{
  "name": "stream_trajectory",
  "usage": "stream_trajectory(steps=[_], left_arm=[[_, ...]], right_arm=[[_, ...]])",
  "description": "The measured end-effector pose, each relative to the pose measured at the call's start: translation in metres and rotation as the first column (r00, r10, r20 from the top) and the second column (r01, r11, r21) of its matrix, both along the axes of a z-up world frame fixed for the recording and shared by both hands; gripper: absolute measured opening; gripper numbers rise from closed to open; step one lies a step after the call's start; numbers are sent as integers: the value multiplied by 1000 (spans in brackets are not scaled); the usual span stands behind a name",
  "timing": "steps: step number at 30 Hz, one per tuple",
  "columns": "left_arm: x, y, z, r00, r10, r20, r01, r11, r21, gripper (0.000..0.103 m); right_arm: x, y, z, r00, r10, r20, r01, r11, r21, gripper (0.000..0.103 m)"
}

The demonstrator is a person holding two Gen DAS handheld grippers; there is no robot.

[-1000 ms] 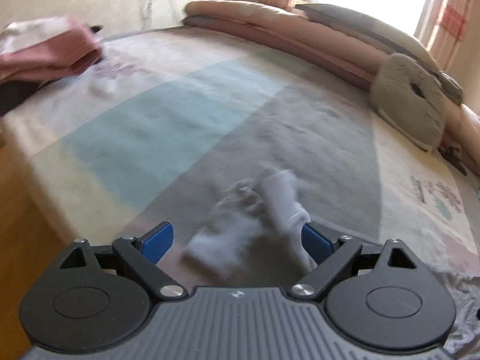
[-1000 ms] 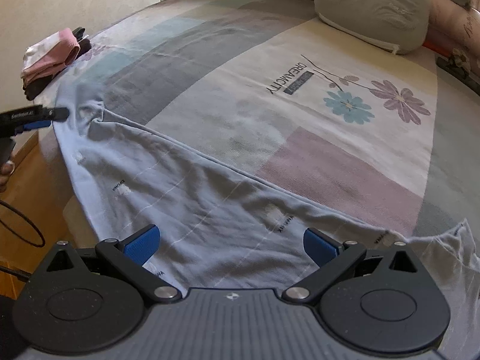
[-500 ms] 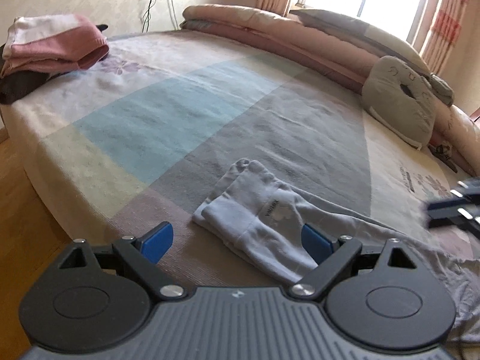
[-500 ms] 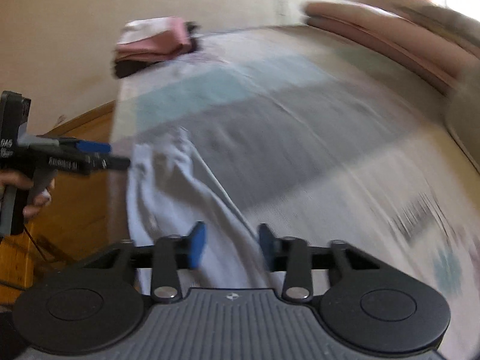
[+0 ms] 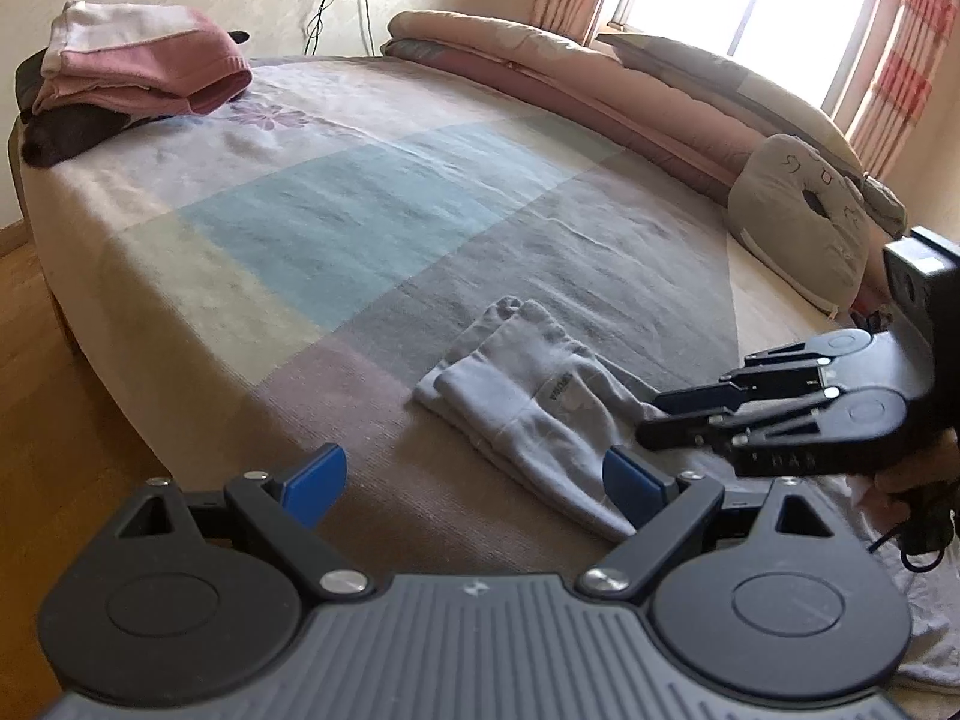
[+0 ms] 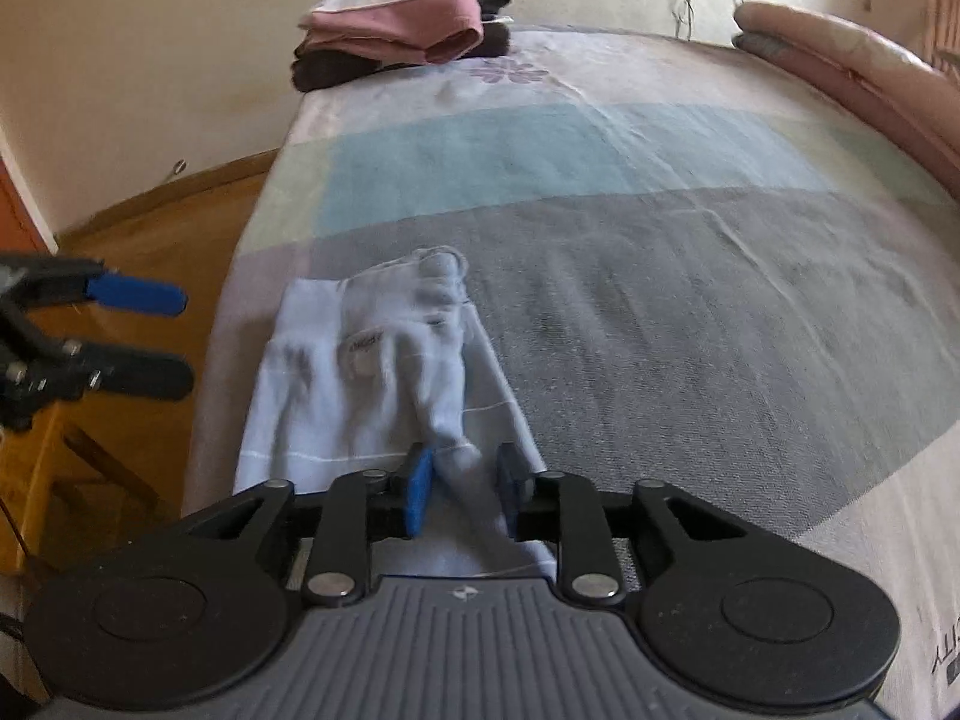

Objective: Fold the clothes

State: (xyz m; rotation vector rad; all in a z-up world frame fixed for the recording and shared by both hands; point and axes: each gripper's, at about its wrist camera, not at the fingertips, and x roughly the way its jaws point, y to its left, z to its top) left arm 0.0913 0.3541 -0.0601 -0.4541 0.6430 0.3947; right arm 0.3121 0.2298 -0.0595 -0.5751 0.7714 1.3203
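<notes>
The pale blue cotton garment (image 5: 534, 414) lies near the front edge of the bed with the sheet of grey, blue and beige blocks (image 5: 336, 228). Its near end is now doubled into a thick band, and the rest trails off to the right under the right gripper (image 6: 461, 483). One second ago the same garment was spread long and flat across the edge of the bed, so one fold has been made in this short time.

The jaws of the right gripper have just been closing: they stood wide over the flat cloth before, and now they are narrow with a raised ridge of the blue fabric between the blue pads (image 6: 417, 495). The pads seem to press on this ridge, so I judge that it holds the cloth.

The left gripper (image 5: 474, 483) hangs just in front of the folded band, its fingers wide apart and holding nothing; the cloth only lies beyond its right pad.

A folded pink and dark pile of clothes (image 5: 132, 78) sits at the far corner of the bed, well apart. Probably the garment needs one more fold before it joins this pile.
</notes>
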Motion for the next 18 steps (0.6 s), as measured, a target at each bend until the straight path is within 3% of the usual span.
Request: stream_trajectory(steps=[4,5,6,11,13,18], left_arm=[[5,0,0,1000,-9,2,9,1000,7,92],[6,0,1,1000,-13,4,13,1000,13,92],[6,-1,2,1000,-17,6,16,1000,18,92],[8,1,5,1000,-22,16,22,1000,18,92],[8,2,5,1000,-23,15,22,1000,20,92],[7,4,7,1000,-17,17,17,999,31,92]], right_arm=[[-15,1,0,995,28,91,-27,1000,-16,25],[-17,2,2,995,29,98,-27,999,-21,10],[-18,2,5,992,21,121,-20,1000,-11,7],[-19,3,16,971,-26,239,16,999,47,10],[-12,8,13,985,-18,173,18,1000,0,13],[-9,3,26,995,-46,89,38,996,81,17]])
